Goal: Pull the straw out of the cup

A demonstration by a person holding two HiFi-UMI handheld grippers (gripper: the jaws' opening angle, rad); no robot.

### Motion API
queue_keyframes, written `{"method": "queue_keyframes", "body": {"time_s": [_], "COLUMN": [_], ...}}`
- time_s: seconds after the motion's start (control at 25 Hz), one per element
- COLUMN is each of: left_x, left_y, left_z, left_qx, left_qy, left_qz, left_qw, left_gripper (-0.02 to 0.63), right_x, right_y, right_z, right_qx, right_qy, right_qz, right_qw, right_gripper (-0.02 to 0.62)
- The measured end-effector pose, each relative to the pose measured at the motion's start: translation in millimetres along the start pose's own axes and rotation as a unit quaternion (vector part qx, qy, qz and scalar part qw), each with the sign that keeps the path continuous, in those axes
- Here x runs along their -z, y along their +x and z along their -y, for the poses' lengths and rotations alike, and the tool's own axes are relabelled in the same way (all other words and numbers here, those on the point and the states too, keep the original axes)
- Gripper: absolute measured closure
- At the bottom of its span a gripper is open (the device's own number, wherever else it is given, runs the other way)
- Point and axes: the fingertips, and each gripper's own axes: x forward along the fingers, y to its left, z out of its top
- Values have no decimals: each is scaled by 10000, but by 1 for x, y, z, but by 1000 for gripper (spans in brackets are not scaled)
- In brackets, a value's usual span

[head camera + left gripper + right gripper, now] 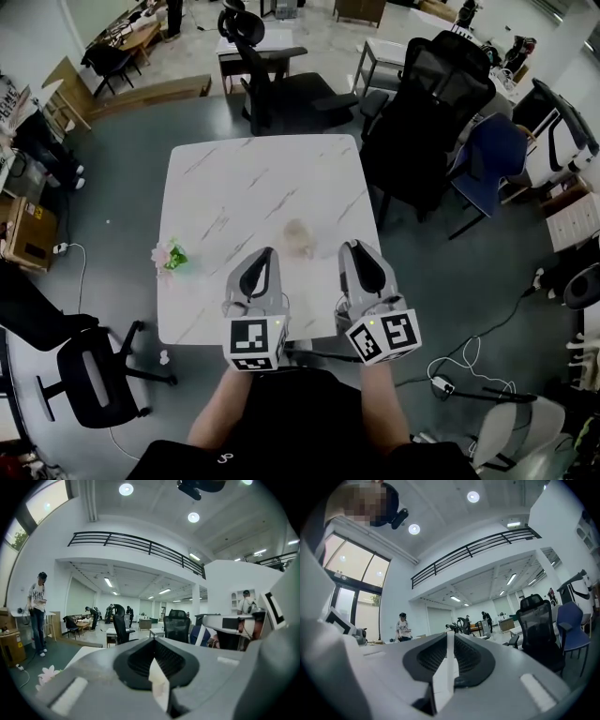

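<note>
Marble-topped counter (216,178) seen from above, with a small flower ornament (170,255) near its left edge. The left hand-held gripper (263,255) is over the near part of the counter, with its jaws together and empty. The cup (298,236), pale and blurred, stands on the counter between the two tips and slightly beyond them; its straw cannot be made out. The right hand-held gripper (355,247) also has its jaws together, with nothing seen between them. Judged step: the approach. One gripper should open and steady the cup low on its wall while the other pinches the straw near its top and draws straight up. Both forearms lie close to the body, with the grippers level, parallel and pointing forward.
</note>
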Motion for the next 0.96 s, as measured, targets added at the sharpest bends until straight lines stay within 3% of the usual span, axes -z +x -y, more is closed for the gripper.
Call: {"method": "queue_keyframes", "body": {"time_s": [0.96], "left_x": [-11], "left_y": [-1], "left_z": [2], "left_qx": [112], "left_qy": [117], "left_qz": [111], "left_qw": [9998], "left_gripper": [604], "right_x": [3], "right_y": [3], "right_z": [-8], "right_qx": [-65], "right_qy": [-120], "right_qz": [-108], "right_qw": [9998], "right_gripper": [548]}}
